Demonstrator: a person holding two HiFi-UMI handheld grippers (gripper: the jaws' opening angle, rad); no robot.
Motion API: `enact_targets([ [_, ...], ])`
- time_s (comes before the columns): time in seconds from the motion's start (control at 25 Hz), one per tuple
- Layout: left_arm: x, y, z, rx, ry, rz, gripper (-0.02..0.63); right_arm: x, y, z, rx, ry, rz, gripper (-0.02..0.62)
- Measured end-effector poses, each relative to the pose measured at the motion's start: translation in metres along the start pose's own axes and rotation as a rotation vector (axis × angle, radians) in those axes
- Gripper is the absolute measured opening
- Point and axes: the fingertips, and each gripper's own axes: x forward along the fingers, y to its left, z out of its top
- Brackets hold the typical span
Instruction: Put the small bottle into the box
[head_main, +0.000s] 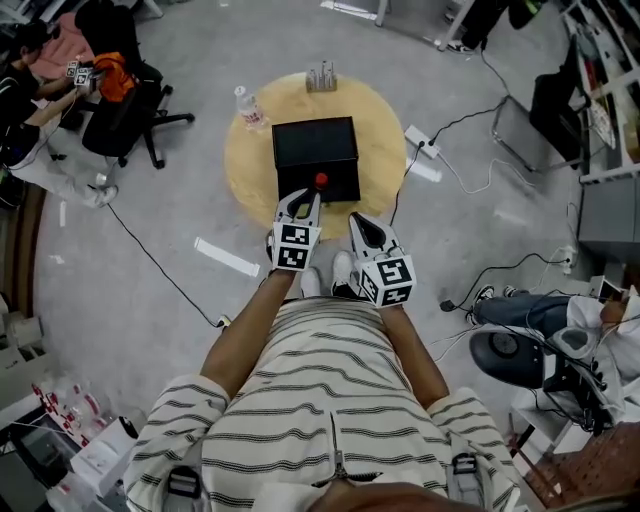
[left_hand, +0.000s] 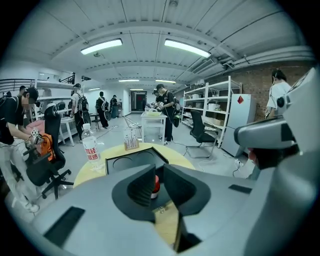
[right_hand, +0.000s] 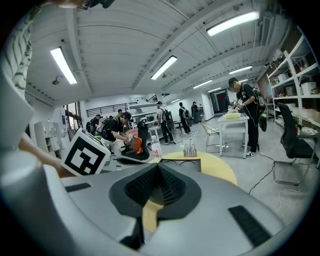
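A small bottle (head_main: 321, 181) with a red cap stands at the near edge of the black box (head_main: 280, 150) on the round wooden table (head_main: 390, 150). My left gripper (head_main: 312, 197) reaches in from the near side with its tips at this bottle. In the left gripper view the small bottle (left_hand: 156, 184) sits in the narrow gap of the left gripper (left_hand: 159, 182); the left jaw hides part of it, and a thin dark gap shows beside the right jaw. My right gripper (head_main: 356, 220) hovers just right of it, short of the box. In its own view the right gripper (right_hand: 157, 175) is shut, pads meeting on nothing.
A clear water bottle (head_main: 250, 108) stands on the table's far left, a small rack of tubes (head_main: 321, 76) at its far edge. A black office chair (head_main: 125, 110) and a seated person are at far left. A power strip (head_main: 421, 141) and cables lie on the floor to the right.
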Motion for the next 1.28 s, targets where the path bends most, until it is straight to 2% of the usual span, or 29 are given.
enact_targets([
  [0.44,-0.025,-0.008,0.013,0.035,-0.048,-0.021,0.037,0.0,0.004,0.011,-0.01,-0.02,0.008,0.02],
  [0.68,-0.03,-0.01,0.021,0.027,-0.063,-0.032,0.021,0.003,0.001,0.016,-0.004,-0.024,0.009,0.019],
  [1.28,-0.054,-0.013,0.026,0.031,-0.105,-0.057,0.021,0.004,0.013,0.02,-0.014,-0.042,0.018,0.018],
])
